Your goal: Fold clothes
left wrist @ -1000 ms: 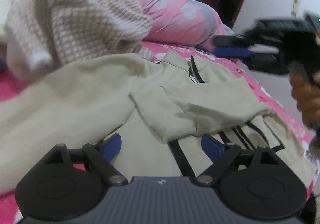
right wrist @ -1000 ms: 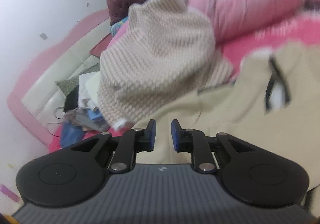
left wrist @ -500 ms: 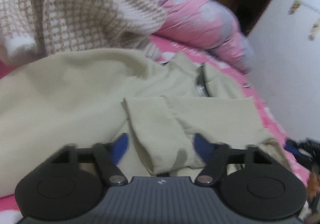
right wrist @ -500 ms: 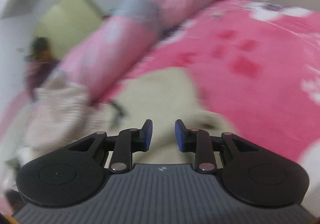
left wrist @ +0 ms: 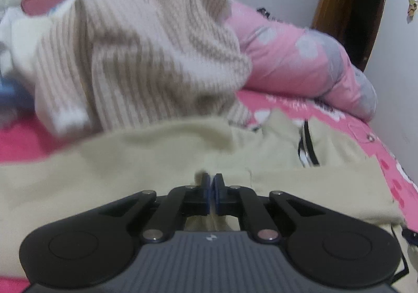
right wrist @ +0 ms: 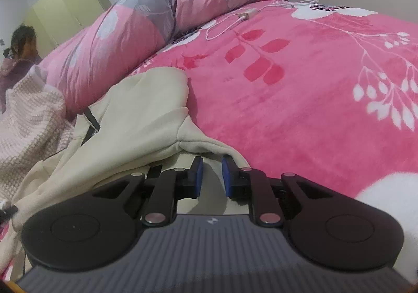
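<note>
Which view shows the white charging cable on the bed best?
The right wrist view: the white charging cable lies sharp and uncovered on the pink blanket beside the rolled quilt. The left wrist view does not show it at all.

No words, numbers or brand names could be read anywhere in either view. The only mark in sight was a small pale emblem, angular and without letters, stamped on the ribbed grey body of the left gripper (left wrist: 212,191) and again on that of the right gripper (right wrist: 212,176). A small sticker (left wrist: 412,6) on the white wall beside the doorway was too blurred to make out, and the pink bed cover (right wrist: 313,89) carried printed leaves and flowers only.
</note>
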### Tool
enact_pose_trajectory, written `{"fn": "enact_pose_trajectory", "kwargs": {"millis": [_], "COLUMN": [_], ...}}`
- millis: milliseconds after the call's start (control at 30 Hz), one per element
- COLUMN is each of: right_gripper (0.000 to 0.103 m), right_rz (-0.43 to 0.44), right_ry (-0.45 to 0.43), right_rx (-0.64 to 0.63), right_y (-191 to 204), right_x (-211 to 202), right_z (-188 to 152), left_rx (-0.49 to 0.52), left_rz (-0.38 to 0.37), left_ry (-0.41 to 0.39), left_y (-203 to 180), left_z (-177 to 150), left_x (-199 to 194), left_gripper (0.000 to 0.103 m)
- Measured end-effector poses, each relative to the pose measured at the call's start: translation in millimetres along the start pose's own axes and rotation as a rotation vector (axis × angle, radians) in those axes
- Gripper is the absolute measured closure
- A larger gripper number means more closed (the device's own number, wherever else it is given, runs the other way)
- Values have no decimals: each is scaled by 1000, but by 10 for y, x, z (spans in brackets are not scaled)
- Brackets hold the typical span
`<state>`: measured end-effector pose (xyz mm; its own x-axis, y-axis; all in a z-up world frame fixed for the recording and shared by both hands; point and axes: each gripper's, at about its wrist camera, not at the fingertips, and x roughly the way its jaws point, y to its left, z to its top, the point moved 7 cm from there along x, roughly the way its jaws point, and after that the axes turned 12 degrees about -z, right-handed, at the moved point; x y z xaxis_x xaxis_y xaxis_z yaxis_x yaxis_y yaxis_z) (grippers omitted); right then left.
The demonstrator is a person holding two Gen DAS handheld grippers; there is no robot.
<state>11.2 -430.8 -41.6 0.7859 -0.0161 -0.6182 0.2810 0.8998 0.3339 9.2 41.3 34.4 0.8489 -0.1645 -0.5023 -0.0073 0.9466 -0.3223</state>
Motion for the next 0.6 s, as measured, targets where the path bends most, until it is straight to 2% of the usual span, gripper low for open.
{"fn": "enact_pose_trajectory", "kwargs": {"millis": [100, 167, 267, 367, 400, 467, 500, 533, 600], "right_gripper": [89, 89, 89, 89, 89, 89, 89, 88, 87], "right_rz": [26, 39, 46, 56, 60, 70, 75, 80, 91], "right_ry": [-1, -3, -6, -3, -1, 2, 3, 5, 9], "right_rx": [25, 31, 33, 47, 52, 64, 70, 75, 83], "right_y": [-11, -15, -14, -33, -39, -50, -55, -60, -68], "right_x": [9, 2, -3, 5, 8, 9, 9, 11, 19], "right_z": [2, 0, -6, -9, -10, -11, -11, -11, -10], "left_rx": [14, 27, 69, 111, 121, 150, 156, 162, 204], "left_rz": [34, 58, 103, 128, 127, 125, 143, 161, 196], "left_ry": [-33, -38, 19, 146, 137, 130, 131, 132, 109], "left_y": [13, 23, 51, 138, 155, 155, 169, 184, 163], "left_z": [152, 143, -59, -366, -410, -385, -348, -311, -155], "left_x": [-22, -25, 61, 226, 211, 122, 64, 5, -103], "left_gripper": [99, 99, 99, 97, 91, 73, 50, 36, 35]}}
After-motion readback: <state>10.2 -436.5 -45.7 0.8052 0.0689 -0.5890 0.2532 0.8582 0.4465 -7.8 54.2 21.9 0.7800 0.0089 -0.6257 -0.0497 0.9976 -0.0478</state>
